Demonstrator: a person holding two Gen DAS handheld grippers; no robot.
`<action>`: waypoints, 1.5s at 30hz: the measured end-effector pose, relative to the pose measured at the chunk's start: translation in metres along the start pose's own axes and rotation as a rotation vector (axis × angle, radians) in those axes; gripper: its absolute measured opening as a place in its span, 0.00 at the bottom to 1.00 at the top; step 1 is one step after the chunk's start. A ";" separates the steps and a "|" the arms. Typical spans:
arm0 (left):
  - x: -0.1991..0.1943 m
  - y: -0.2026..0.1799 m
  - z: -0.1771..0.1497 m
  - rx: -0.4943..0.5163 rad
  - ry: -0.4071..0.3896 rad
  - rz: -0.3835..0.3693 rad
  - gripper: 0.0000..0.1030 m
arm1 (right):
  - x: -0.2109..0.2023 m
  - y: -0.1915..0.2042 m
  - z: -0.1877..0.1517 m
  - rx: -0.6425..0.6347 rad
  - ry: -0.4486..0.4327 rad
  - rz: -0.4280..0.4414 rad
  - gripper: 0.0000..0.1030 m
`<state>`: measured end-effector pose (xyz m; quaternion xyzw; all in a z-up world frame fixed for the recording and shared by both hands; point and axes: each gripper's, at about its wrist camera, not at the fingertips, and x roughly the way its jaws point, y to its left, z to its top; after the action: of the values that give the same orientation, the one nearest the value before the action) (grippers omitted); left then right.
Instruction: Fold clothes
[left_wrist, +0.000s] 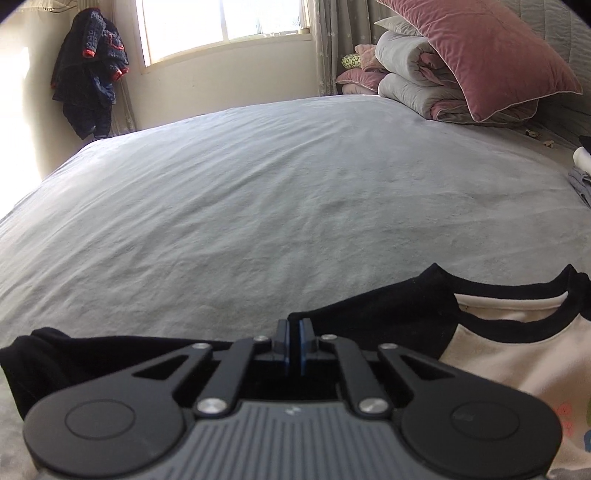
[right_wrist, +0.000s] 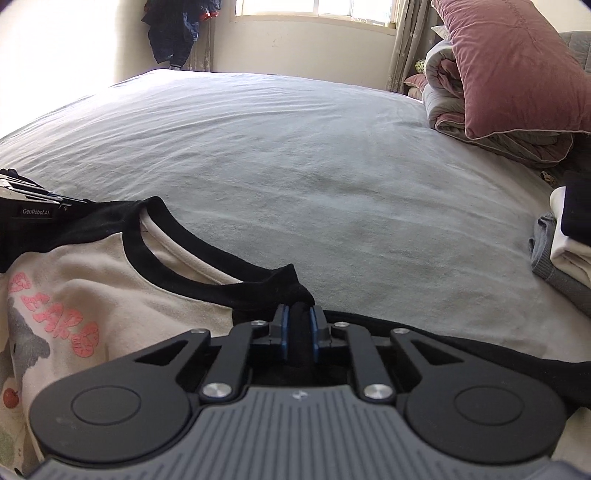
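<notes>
Left wrist view: the left gripper (left_wrist: 294, 332) has its blue-padded jaws pressed nearly together over the black shoulder fabric of the sweatshirt (left_wrist: 509, 354); whether cloth is pinched between them cannot be told. In the right wrist view, the right gripper (right_wrist: 298, 328) is clamped on a fold of black cloth at the sweatshirt's (right_wrist: 110, 280) other shoulder, beside the black-trimmed neckline. The cream body with pink lettering lies flat at the near edge of the bed (right_wrist: 295, 155). A small stack of folded clothes (right_wrist: 561, 243) sits at the right edge. Rolled bedding and a mauve pillow (right_wrist: 517, 62) fill the far right corner.
</notes>
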<state>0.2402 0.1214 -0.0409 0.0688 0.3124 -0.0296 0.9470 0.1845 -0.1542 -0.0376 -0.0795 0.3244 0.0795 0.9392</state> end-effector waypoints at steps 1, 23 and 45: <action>-0.005 0.001 0.002 -0.018 -0.027 0.019 0.05 | -0.004 0.001 0.003 -0.006 -0.020 -0.015 0.12; 0.056 0.003 0.014 -0.078 -0.003 0.235 0.05 | 0.110 0.013 0.061 -0.059 -0.048 -0.170 0.13; -0.026 -0.023 0.012 -0.067 0.005 0.163 0.55 | 0.024 -0.064 0.047 0.171 -0.026 -0.160 0.54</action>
<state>0.2244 0.0972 -0.0184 0.0623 0.3092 0.0580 0.9472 0.2436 -0.2052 -0.0098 -0.0236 0.3102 -0.0225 0.9501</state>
